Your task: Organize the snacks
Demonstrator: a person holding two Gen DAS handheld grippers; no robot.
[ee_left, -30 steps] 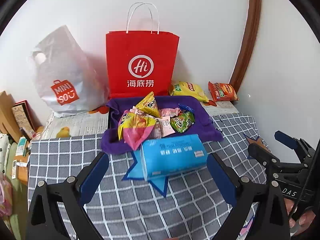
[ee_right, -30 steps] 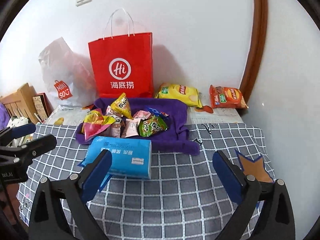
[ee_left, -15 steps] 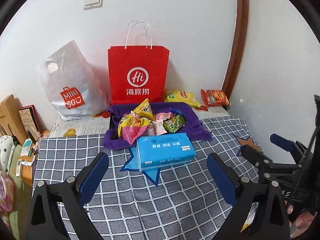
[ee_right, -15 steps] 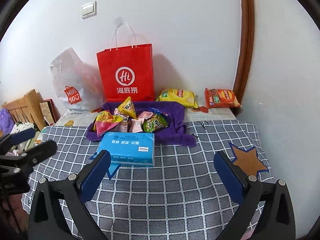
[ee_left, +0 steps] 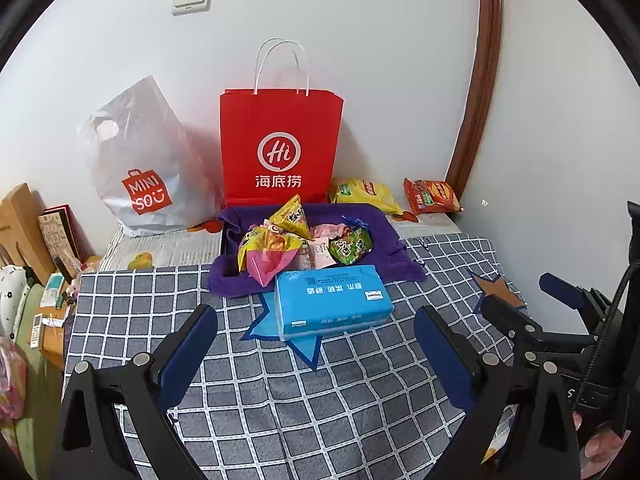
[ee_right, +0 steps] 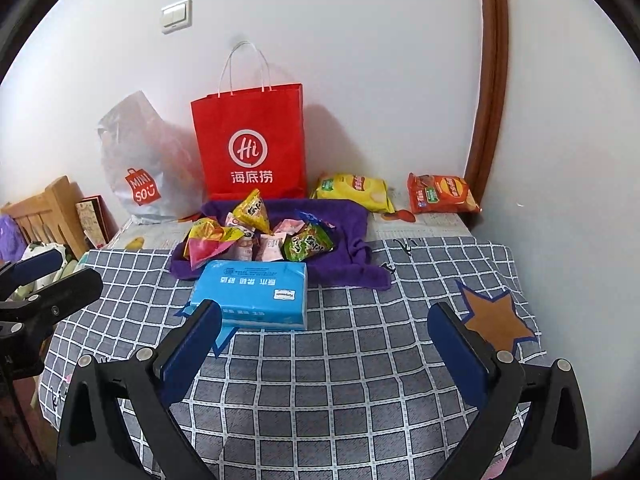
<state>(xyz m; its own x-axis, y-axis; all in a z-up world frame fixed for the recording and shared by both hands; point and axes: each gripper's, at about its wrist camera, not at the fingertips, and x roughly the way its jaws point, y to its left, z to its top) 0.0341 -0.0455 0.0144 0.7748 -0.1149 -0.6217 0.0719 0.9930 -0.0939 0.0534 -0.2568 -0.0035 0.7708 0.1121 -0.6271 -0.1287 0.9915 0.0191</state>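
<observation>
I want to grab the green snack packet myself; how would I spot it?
Find the red paper bag against the wall; before it lies a purple cloth heaped with snacks. The green packet sits at the heap's right end, the only green one.

Bright, even daylight fills both sharp views, the red paper bag [ee_left: 280, 148] throws a soft shadow rightward on the wall, and fisheye distortion bends the dark-vignetted edges.

Both wrist views face wall – share snack pile [ee_left: 304, 240] (mid-distance).
</observation>
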